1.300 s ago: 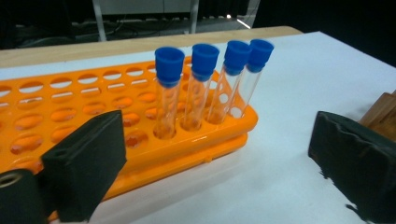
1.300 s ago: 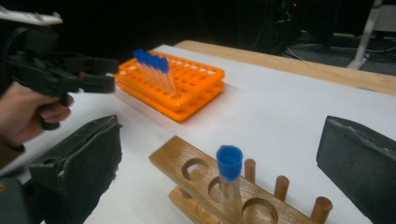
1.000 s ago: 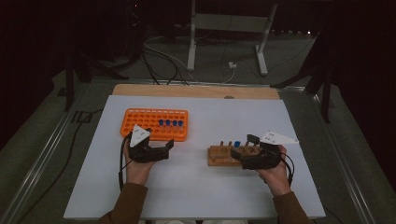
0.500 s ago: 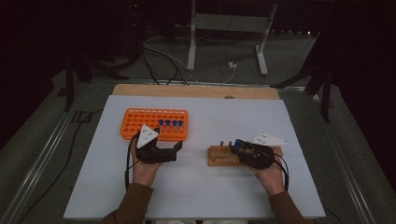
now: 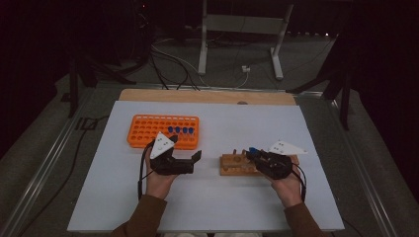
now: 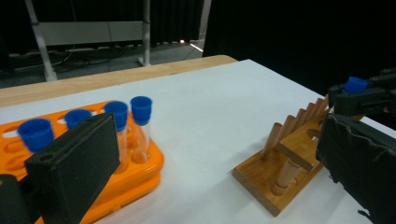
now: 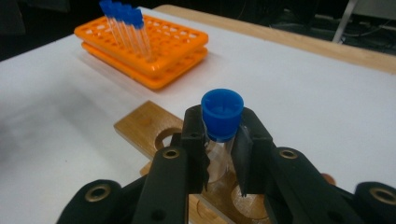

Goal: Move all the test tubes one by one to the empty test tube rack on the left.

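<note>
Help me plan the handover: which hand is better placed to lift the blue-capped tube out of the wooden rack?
Right. The right gripper has just closed its jaws on the blue-capped tube standing in the wooden rack. The left gripper sits open near the orange rack, holding nothing.

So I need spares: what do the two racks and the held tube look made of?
Orange rack: likely moulded plastic, uniform colour, slight sheen. Small rack: wood, visible grain, dowel posts. Tube in the right tool: clear glass or plastic; blue cap looks like plastic.
</note>
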`<act>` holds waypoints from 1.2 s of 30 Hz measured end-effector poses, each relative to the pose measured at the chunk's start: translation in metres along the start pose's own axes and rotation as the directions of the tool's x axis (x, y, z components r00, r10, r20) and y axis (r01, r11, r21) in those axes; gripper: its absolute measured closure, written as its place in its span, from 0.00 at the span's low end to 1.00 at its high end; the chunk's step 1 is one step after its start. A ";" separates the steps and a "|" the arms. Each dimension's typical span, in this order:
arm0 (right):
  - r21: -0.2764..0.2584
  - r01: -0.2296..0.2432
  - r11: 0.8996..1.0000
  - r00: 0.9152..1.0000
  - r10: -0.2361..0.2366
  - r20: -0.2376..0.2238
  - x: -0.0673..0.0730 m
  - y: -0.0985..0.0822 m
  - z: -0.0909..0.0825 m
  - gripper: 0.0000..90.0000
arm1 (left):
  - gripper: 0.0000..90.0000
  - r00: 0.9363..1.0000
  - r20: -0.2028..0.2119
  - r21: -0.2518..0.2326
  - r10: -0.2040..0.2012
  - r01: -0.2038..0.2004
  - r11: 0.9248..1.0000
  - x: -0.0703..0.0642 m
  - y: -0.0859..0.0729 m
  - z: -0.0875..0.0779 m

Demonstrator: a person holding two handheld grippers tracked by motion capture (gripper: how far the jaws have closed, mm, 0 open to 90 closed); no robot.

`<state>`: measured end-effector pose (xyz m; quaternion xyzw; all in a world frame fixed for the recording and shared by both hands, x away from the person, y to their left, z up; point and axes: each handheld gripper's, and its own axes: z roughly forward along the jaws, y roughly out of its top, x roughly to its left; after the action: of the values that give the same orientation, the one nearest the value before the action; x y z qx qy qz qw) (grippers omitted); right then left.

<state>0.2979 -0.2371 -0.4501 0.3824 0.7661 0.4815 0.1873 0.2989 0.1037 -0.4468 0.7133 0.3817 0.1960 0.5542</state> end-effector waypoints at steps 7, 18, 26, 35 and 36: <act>-0.043 0.007 0.999 1.000 -0.007 0.006 0.004 0.009 -0.012 0.85 | 0.01 1.000 0.028 -0.004 0.014 -0.013 1.000 -0.007 0.003 0.000; -0.151 0.028 0.988 1.000 -0.028 0.004 0.013 0.030 -0.039 0.85 | 0.01 0.997 0.068 0.002 0.037 -0.037 0.999 -0.018 0.008 0.002; -0.146 0.055 0.988 0.997 -0.061 -0.039 0.026 0.036 -0.041 0.85 | 0.01 0.991 0.109 0.015 0.078 -0.080 0.997 -0.035 0.011 0.006; -0.105 0.051 0.993 0.992 -0.062 -0.107 0.040 0.034 -0.029 0.85 | 0.02 0.984 0.137 0.030 0.110 -0.115 0.993 -0.048 0.008 0.012; -0.101 0.051 0.994 0.992 -0.062 -0.111 0.042 0.034 -0.028 0.85 | 0.02 0.983 0.142 0.032 0.115 -0.120 0.992 -0.050 0.008 0.012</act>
<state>0.2663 -0.2136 -0.4037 0.3228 0.7615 0.5341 0.1750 0.2787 0.0573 -0.4362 0.7575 0.3032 0.1702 0.5525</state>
